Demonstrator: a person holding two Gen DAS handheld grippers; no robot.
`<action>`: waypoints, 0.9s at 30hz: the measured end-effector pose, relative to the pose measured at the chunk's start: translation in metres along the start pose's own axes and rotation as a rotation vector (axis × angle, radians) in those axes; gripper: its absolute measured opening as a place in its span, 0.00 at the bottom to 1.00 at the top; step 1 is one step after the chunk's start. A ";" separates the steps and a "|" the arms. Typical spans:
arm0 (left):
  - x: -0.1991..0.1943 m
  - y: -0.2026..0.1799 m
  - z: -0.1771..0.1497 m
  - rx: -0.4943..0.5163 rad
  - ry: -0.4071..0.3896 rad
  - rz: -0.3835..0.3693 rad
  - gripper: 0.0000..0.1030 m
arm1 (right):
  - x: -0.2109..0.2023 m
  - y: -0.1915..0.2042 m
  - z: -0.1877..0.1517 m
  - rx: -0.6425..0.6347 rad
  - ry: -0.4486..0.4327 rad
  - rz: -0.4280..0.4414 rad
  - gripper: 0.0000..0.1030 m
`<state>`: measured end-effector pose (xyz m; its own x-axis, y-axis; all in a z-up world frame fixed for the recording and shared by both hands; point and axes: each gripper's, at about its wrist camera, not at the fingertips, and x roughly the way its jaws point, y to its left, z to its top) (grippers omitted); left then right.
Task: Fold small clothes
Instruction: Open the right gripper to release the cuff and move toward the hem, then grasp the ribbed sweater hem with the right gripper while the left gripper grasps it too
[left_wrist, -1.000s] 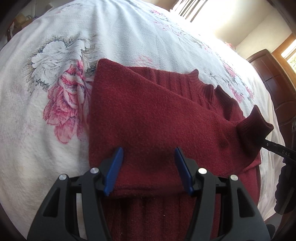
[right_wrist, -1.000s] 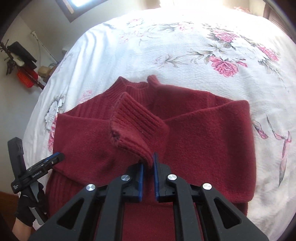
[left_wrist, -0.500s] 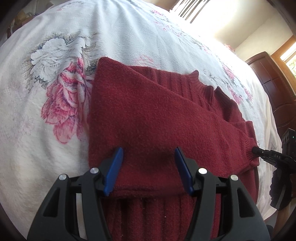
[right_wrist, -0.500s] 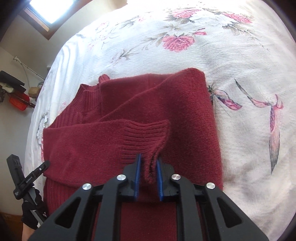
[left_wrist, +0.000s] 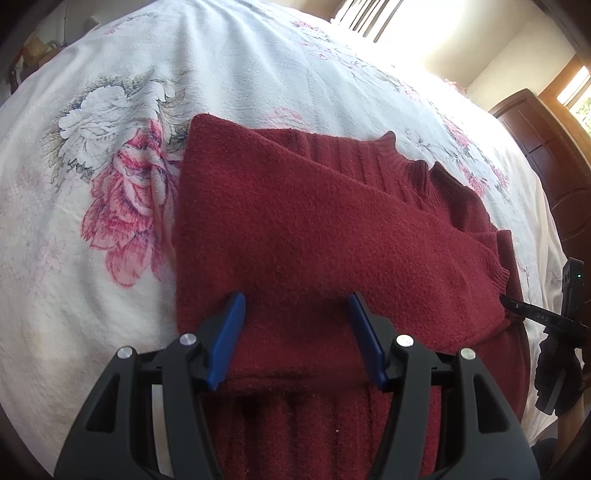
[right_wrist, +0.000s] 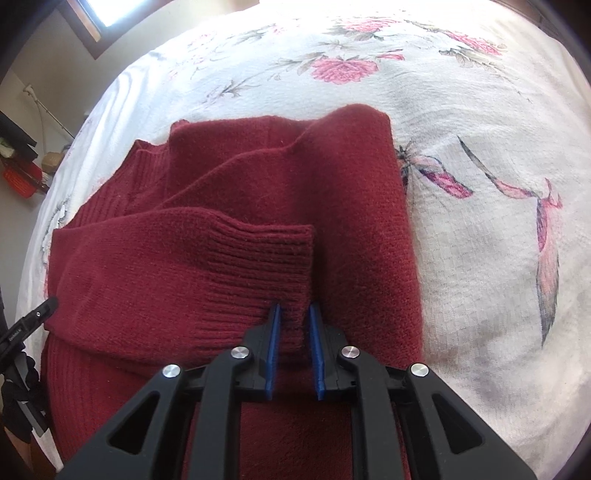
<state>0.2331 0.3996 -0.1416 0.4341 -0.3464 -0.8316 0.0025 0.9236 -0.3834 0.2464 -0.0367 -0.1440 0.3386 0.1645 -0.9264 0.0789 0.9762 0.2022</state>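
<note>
The dark red sweater (right_wrist: 229, 229) lies flat on the floral bedspread (right_wrist: 480, 110), collar toward the far side, with both sleeves now crossed over its chest. A second ago the right claw (right_wrist: 294, 325) held the ribbed cuff (right_wrist: 266, 266) raised above the body; half a second ago it was already swinging down to the right. Now the cuff lies flat across the chest, its end stopping just short of the sweater's right edge. The blue fingers (right_wrist: 274, 332) have also eased apart: the gap between them is wider than before, though a narrow tongue of cuff fabric still sits between them (whether they still pinch it or have let go cannot be told from this view).

The left claw (left_wrist: 295, 332) has hardly moved across the three moments. It stands wide open, holding nothing, fingers spread over the lower edge of the folded sleeve (left_wrist: 314, 240) near the sweater's left side.

In the left view the right claw's tip (left_wrist: 528, 315) meets the cuff at the sweater's far right edge, low against the cloth.

The sleeve fold therefore looks essentially laid. What probably remains is releasing the cuff cleanly, then folding the body over, hem toward collar.
</note>
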 end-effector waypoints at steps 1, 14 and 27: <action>-0.004 0.001 -0.002 -0.017 -0.006 -0.003 0.56 | -0.001 0.000 0.001 0.000 -0.001 0.001 0.14; -0.152 0.019 -0.104 -0.057 0.096 0.055 0.70 | -0.158 -0.027 -0.125 -0.074 0.007 0.204 0.49; -0.189 0.041 -0.232 -0.118 0.211 0.067 0.71 | -0.159 -0.068 -0.253 0.108 0.165 0.135 0.54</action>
<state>-0.0578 0.4644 -0.0937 0.2324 -0.3233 -0.9173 -0.1306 0.9242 -0.3588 -0.0496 -0.0935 -0.0909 0.1961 0.3216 -0.9263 0.1463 0.9245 0.3520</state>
